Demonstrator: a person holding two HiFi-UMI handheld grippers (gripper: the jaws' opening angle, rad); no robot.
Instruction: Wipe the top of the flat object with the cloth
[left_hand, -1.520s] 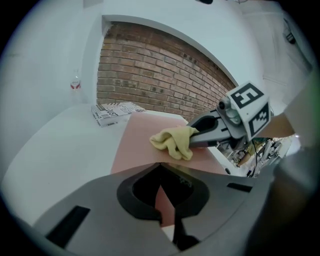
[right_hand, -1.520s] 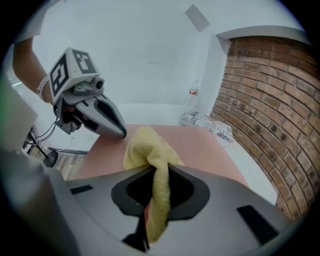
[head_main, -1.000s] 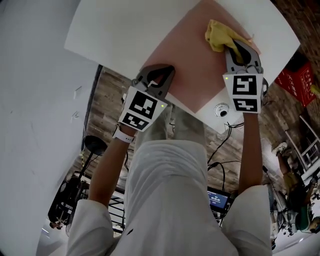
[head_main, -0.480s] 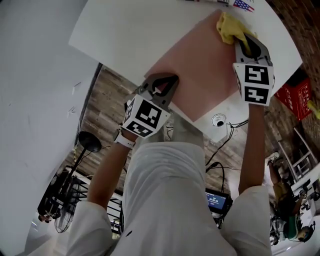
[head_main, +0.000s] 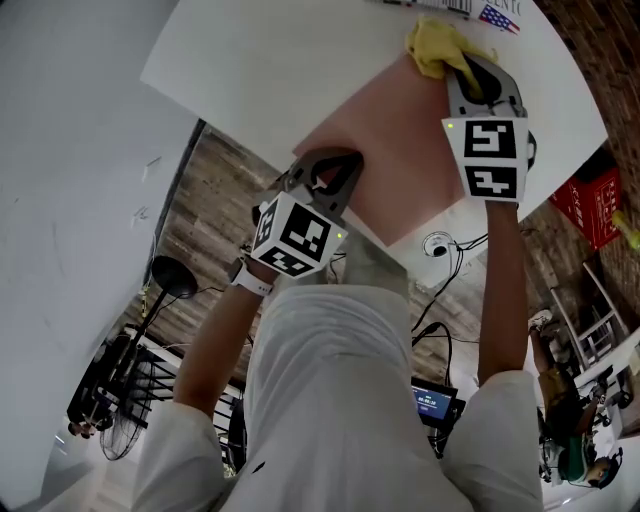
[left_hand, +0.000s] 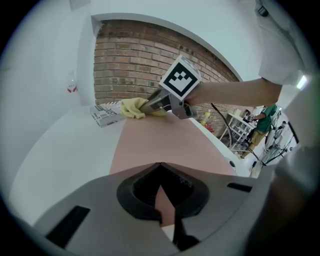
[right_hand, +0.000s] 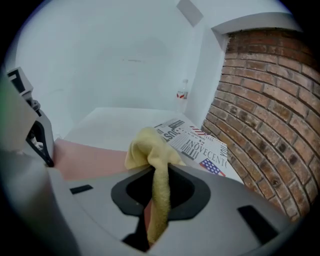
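**Now at the far corner: cloth on the sheet, near edge pinned**

- Your right gripper (head_main: 468, 68) is clamped on the yellow cloth (head_main: 435, 45). A strip of it runs down between the jaws and the bunched end sticks out ahead.
- Your left gripper (head_main: 325, 168) has its jaws closed on the near edge of the pink sheet (head_main: 400, 150), apparently pinning it.
- The sheet lies flat and cornerwise on the white table (head_main: 260, 70), its near corner at the table's edge.
- The cloth sits at the sheet's far right end, just beside a printed box (right_hand: 192, 140).
- What the next stroke turns on, as a judgement: nearly all the bare sheet lies back toward you and to your left, between the cloth and the left gripper. A pull along that diagonal covers the most surface. The right gripper is the only one placed to do it.
- Hard to read:
  - The sheet's far corner is under the cloth and right gripper, so its true length is not clear.
  - Whether the cloth presses flat or only touches cannot be told.
  - The box is cut off at the top of the head view.
  - The left gripper hides the stretch of edge it pinches.
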